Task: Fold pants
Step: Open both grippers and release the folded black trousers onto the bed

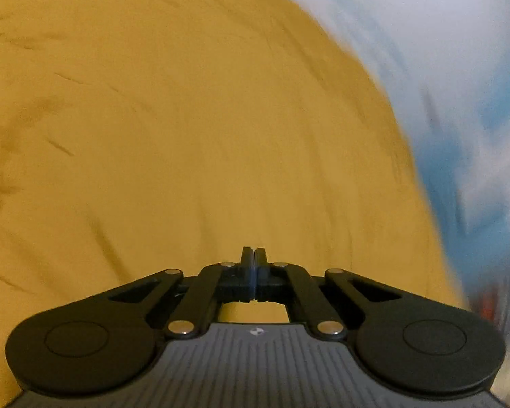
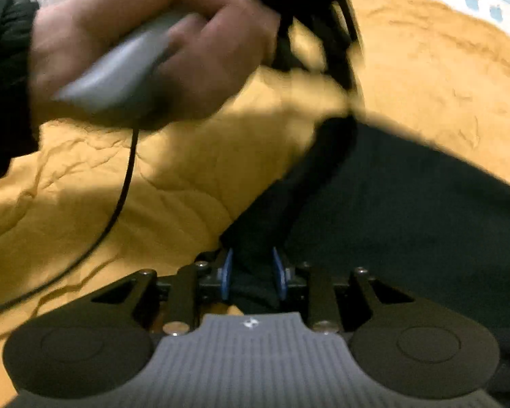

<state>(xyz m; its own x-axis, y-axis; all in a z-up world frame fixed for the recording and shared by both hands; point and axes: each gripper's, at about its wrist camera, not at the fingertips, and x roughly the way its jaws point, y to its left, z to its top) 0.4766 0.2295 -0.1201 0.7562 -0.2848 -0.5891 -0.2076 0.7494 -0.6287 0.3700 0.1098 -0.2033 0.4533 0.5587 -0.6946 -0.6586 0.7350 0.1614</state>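
Dark pants (image 2: 408, 221) lie on a yellow sheet (image 2: 85, 224) in the right wrist view, filling the lower right. A raised fold runs from them down into my right gripper (image 2: 252, 272). Its blue pads (image 2: 226, 273) stand apart, the dark cloth lies loosely between them, and I read it as open. Above, a hand (image 2: 153, 51) holds my left gripper (image 2: 348, 95), blurred, with its tips near the top edge of the pants. In the left wrist view, my left gripper (image 1: 254, 255) is shut with nothing between its fingers, over bare yellow sheet (image 1: 187, 119).
A black cable (image 2: 125, 183) hangs from the hand-held gripper across the yellow sheet. Blurred white and blue cloth (image 1: 459, 85) borders the sheet on the right of the left wrist view, and the same cloth (image 2: 486, 3) shows at the far edge in the right wrist view.
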